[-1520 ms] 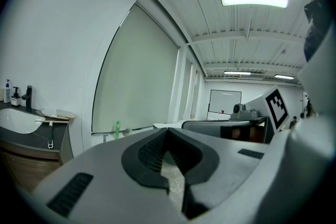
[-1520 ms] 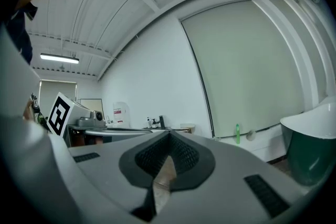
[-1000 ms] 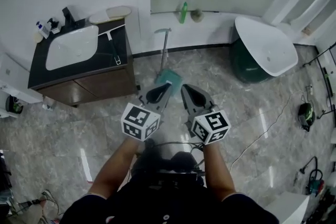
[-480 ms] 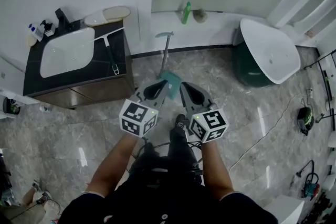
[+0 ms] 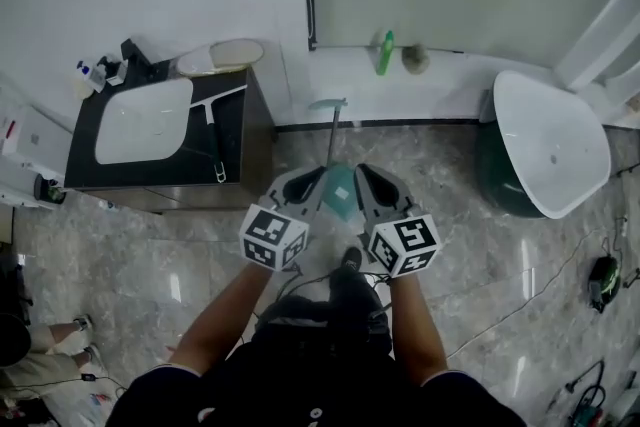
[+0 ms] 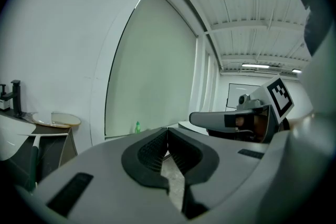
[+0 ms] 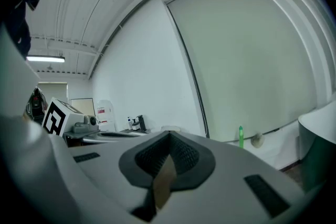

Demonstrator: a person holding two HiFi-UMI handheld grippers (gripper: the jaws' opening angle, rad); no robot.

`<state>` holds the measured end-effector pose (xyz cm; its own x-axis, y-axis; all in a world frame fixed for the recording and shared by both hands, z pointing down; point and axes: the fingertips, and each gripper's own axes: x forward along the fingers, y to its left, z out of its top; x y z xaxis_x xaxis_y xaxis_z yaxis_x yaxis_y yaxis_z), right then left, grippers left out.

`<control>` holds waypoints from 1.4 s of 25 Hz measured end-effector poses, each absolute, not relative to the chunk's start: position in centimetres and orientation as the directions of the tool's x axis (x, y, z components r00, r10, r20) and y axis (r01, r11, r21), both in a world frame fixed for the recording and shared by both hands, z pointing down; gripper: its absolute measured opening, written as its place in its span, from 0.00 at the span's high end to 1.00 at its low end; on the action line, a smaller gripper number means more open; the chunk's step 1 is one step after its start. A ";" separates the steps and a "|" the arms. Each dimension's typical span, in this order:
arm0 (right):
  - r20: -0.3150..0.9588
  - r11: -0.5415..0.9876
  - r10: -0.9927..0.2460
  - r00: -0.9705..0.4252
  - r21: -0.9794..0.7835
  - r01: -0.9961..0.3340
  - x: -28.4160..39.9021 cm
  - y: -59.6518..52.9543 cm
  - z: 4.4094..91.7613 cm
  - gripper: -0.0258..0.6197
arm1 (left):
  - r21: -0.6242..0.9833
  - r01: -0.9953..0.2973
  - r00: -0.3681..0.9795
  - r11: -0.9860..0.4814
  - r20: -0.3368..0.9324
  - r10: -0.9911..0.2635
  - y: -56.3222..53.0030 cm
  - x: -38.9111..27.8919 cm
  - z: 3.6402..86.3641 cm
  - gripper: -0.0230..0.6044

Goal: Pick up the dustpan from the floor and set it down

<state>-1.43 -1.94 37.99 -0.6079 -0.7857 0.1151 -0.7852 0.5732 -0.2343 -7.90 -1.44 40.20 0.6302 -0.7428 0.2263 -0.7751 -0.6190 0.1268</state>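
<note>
Task status: the pick-up has not begun; both stages, lifting and setting down, remain to be done.

1. Dustpan [image 5: 340, 195]: we find the teal pan resting on the marble floor [image 5: 480, 255], close to the base of the wall; its long handle [image 5: 333, 137] stands upright against the wall; nothing grips it.
2. Left gripper [image 5: 312, 177]: its own view shows the jaws closed tip to tip with nothing between the pads; only a sliver of floor shows through the gap lower down; in the head view its tip appears just left of the pan.
3. Right gripper [image 5: 364, 173]: its own view likewise shows the jaws brought together and empty; in the head view its tip appears just right of the pan.
4. Both gripper views look out at the wall and the green bottle [image 5: 384, 53] rather than down at the pan; we judge that the grippers are held above it, not in contact.
5. Surroundings: the sink cabinet [image 5: 255, 130] stands to the left of the dustpan; the white basin [image 5: 550, 150] stands well apart to the right.

Remaining work, as we judge it: open one set of jaws; lower to the handle or pan; close; lift; set down.
</note>
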 end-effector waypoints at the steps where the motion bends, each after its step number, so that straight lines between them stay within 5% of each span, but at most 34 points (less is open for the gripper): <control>1: 0.110 0.579 -0.780 -0.616 -0.244 -0.778 -0.9 -2.8 38.0 0.95 | 0.126 -0.787 0.615 -0.604 0.234 -0.753 -2.2 -7.5 40.4 0.94; 17: 0.130 0.600 -0.758 -0.639 -0.244 -0.762 2.2 -13.8 40.2 0.95 | 0.093 -0.849 0.524 -0.521 0.290 -0.801 -13.5 -5.4 44.8 0.94; 35: 0.357 0.413 -0.788 -0.502 -0.297 -0.861 2.5 -18.6 53.9 0.95 | 0.153 -0.867 0.474 -0.475 0.552 -0.686 -24.8 -6.3 68.6 0.94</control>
<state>2.51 -18.58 53.91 -0.5015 -0.7879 0.3573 -0.8608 0.4133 -0.2970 -6.31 -24.84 68.63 0.4736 -0.6863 0.5520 -0.8666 -0.4748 0.1532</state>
